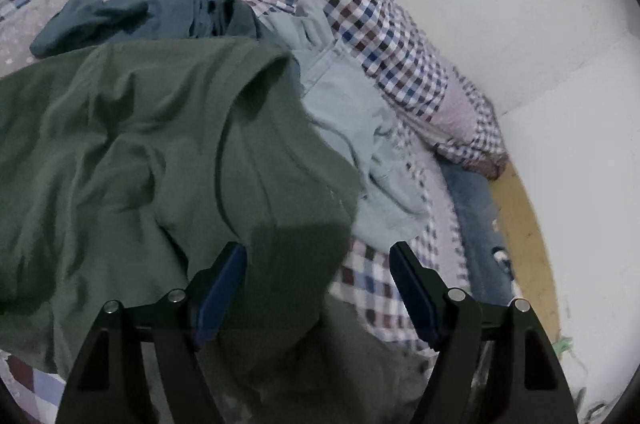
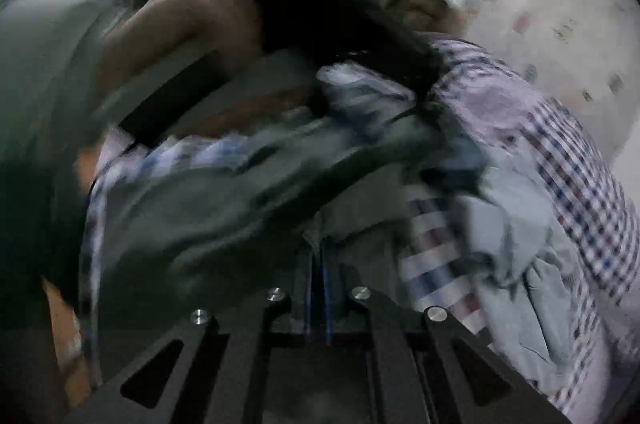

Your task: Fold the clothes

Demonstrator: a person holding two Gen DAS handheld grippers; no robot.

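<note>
I am working on the dark green garment [image 1: 168, 151], which is lying rumpled across the near left of the bed, its near right corner draping between the fingers of my left gripper [image 1: 318, 264]; that claw is standing wide and gripping nothing, I judge so it can take that hem. In the right wrist view my right gripper [image 2: 318, 288] is pinched to a narrow slit with dark green cloth [image 2: 208, 216] bunched right at the tips; the view is smearing with motion, so I am only judging that it is clamping the garment's edge to lift it. Beyond the garment a teal garment [image 1: 132, 19] is lying far left and a pale blue garment [image 1: 348, 127] is crowding its right edge, partly tucked under it. Both are resting on the checked bedcover [image 1: 384, 35], which is falling away at the right towards the yellow floor [image 1: 524, 207] and the white wall [image 1: 532, 35]. Open room is lying mostly far left on the cover; the right side is tight.
</note>
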